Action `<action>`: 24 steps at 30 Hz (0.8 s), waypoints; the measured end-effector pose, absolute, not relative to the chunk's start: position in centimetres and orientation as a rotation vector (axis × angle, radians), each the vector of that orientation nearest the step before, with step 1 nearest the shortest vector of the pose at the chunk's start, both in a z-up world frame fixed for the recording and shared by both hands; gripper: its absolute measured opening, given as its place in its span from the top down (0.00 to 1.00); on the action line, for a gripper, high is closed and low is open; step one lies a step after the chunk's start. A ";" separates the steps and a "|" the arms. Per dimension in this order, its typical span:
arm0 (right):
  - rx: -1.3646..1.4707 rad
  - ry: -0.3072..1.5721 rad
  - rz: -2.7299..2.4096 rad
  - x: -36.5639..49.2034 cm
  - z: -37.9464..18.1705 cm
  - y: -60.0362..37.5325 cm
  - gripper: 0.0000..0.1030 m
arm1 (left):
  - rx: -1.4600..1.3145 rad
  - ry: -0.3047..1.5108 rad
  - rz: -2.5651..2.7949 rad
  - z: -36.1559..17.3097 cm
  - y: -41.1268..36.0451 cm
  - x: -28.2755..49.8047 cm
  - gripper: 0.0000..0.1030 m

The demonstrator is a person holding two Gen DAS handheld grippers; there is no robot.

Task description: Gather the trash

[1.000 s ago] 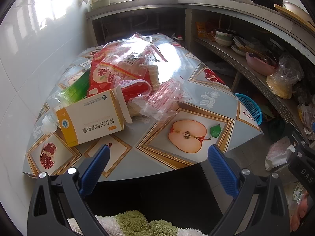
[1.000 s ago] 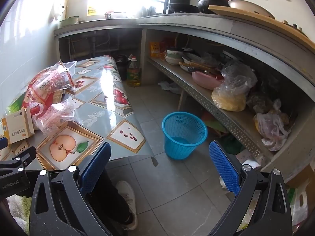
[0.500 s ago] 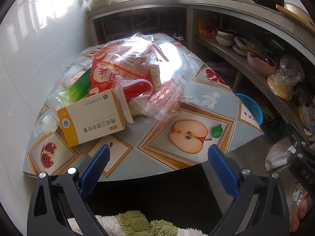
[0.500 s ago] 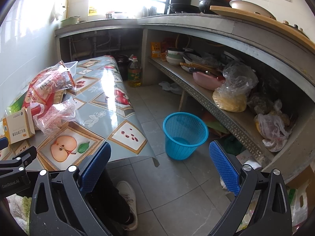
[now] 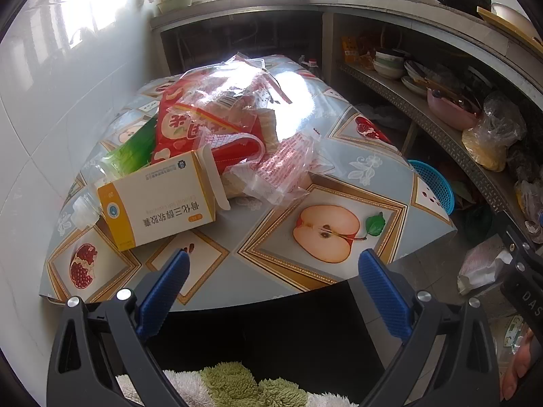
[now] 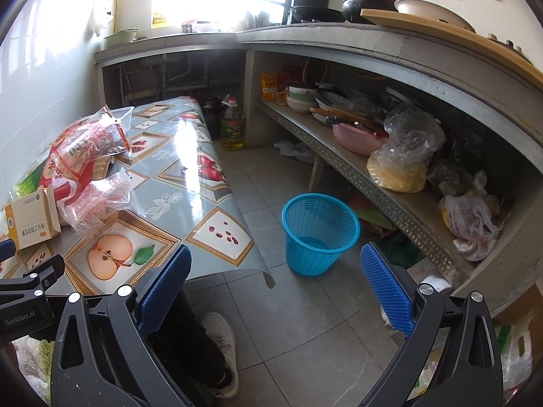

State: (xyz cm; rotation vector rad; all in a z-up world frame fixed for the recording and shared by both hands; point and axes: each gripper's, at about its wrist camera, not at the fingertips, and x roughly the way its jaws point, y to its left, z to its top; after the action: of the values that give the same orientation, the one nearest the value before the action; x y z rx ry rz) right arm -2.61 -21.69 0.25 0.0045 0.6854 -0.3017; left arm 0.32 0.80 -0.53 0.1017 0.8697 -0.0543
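Note:
A heap of trash lies on the fruit-print table: a white and yellow carton, a red printed bag, a crumpled clear wrapper, a green bottle. My left gripper hangs open at the table's near edge, short of the carton, nothing between its fingers. The same carton and red bag show at the left of the right wrist view. My right gripper is open over the floor, facing a blue mesh basket.
A concrete counter with pots runs along the back and right; its lower shelf holds bowls and plastic bags. An oil bottle stands on the floor past the table. A person's dark trouser leg and white shoe are below my right gripper.
Both grippers have crept slightly forward; the table and basket sit a touch nearer. Nothing was taken hold of or let go.

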 end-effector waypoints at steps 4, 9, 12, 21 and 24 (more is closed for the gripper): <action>0.005 0.685 -0.301 -2.6 0.2 -21.7 0.07 | 0.101 0.874 -0.054 -0.7 0.9 0.3 0.05; 0.007 0.685 -0.301 -2.8 0.3 -21.9 0.07 | 0.100 0.882 -0.051 -0.9 0.8 0.3 0.05; 0.007 0.686 -0.301 -2.7 0.2 -21.9 0.07 | 0.100 0.883 -0.051 -0.9 0.8 0.3 0.05; 0.009 0.686 -0.301 -2.7 0.2 -21.8 0.07 | 0.098 0.889 -0.048 -1.0 0.8 0.2 0.05; 0.008 0.686 -0.300 -2.7 0.2 -21.8 0.07 | 0.098 0.889 -0.049 -1.0 0.8 0.2 0.05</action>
State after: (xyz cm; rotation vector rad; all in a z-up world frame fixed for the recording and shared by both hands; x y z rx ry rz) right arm -2.73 -21.80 0.19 0.0077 0.6862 -0.3003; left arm 0.23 0.78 -1.00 0.0980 0.8893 -0.0487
